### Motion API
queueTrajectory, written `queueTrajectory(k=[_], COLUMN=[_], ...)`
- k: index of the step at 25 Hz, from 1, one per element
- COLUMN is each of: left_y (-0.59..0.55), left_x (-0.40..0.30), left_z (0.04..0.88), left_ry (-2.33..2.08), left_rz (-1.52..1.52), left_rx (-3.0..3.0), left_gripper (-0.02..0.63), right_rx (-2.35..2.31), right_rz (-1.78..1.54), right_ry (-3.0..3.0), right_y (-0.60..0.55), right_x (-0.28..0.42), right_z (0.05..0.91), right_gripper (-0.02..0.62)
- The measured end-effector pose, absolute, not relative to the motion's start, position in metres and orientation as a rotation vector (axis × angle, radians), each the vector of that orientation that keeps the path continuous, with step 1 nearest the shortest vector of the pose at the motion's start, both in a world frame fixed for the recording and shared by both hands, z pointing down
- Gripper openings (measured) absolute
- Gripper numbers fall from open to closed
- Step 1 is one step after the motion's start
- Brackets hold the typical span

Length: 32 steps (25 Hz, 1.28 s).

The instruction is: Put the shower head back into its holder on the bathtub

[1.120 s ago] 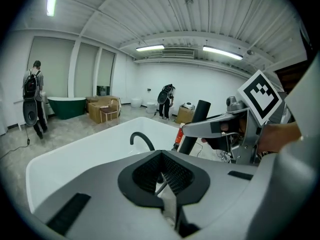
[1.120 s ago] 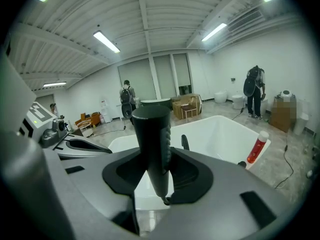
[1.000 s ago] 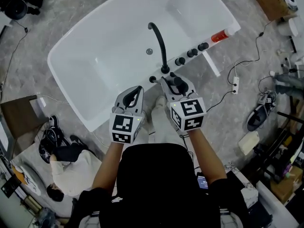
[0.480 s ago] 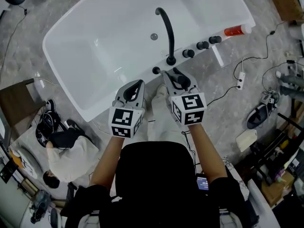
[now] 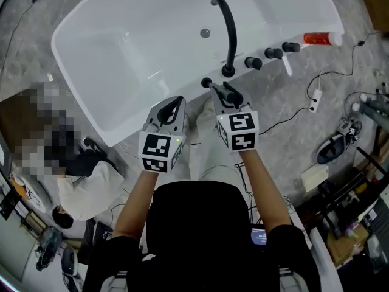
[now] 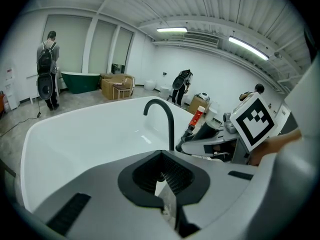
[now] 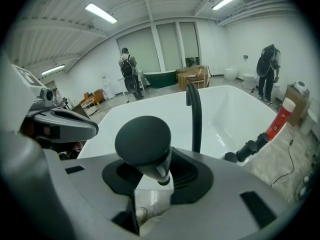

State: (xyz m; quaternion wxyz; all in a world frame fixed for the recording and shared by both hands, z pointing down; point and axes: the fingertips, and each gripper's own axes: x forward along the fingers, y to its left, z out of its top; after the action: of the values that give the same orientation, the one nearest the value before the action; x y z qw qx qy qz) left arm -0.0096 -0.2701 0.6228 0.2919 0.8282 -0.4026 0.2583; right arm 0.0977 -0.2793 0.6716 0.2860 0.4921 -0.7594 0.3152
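**1. Gripper state**

1.1 I read the right gripper (image 5: 226, 93) as clamped on the matte black round-faced shower head (image 7: 143, 141). The jaws stand wide, with their ribbed black pads (image 7: 187, 171) closed against its neck. The round face rises above the jaws.

1.2 The left gripper (image 5: 174, 107) has its jaws together and holds nothing. In the left gripper view only the white tub wall shows through the slot between the pads.

**2. Position of the task item**

2.1 The shower head sits in the right gripper over the near rim of the white freestanding oval bathtub (image 5: 121, 47). It is just right of a small round black fitting (image 5: 206, 82) on that rim and near the base of the tall curved black spout (image 5: 229, 29). I see it apart from the fitting.

2.2 Three black cylindrical knobs (image 5: 271, 53) line the rim to the right of the spout. A red bottle with a white cap (image 5: 320, 39) lies at the right end of the row.

2.3 The left gripper is to the left of the right one, over the tub's near edge.

**3. Markings**

3.1 Each gripper carries a white cube with black square markers, left (image 5: 160, 152) and right (image 5: 240, 131). These are patterns, not text.

3.2 I can read no print on the bottle, and no brand shows on the tub or fittings.
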Motion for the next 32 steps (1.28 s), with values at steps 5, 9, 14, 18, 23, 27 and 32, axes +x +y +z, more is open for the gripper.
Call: queueTrajectory(k=[5, 9, 14, 18, 23, 27, 32], left_y=[-0.272, -0.27, -0.268, -0.268, -0.266, -0.265, -0.264], left_x=[-0.014, -0.018, -0.025, -0.032, -0.041, -0.045, -0.046], left_z=[0.64, 0.648, 0.656, 0.661, 0.668, 0.671, 0.674], left_ry=[-1.082, -1.094, -1.11, -1.13, -1.138, -1.146, -1.146], left_rz=[0.697, 0.703, 0.712, 0.712, 0.718, 0.72, 0.721], left_rx=[2.182, 2.163, 2.141, 2.126, 2.108, 2.096, 2.091], left_gripper=[0.012, 0.012, 0.012, 0.012, 0.012, 0.012, 0.012], right_rx=[1.257, 1.213, 1.172, 1.162, 1.14, 1.146, 1.173], right_rz=[0.816, 0.789, 0.791, 0.76, 0.716, 0.678, 0.627], right_ry=[-2.02, -2.015, -2.006, -2.002, -1.994, -1.976, -1.972], right_y=[-0.283, -0.281, -0.277, -0.279, -0.279, -0.278, -0.277], right_x=[0.09, 0.081, 0.07, 0.067, 0.06, 0.059, 0.06], right_z=[0.696, 0.712, 0.727, 0.737, 0.749, 0.757, 0.763], right_gripper=[0.137, 0.138, 0.138, 0.138, 0.138, 0.137, 0.138])
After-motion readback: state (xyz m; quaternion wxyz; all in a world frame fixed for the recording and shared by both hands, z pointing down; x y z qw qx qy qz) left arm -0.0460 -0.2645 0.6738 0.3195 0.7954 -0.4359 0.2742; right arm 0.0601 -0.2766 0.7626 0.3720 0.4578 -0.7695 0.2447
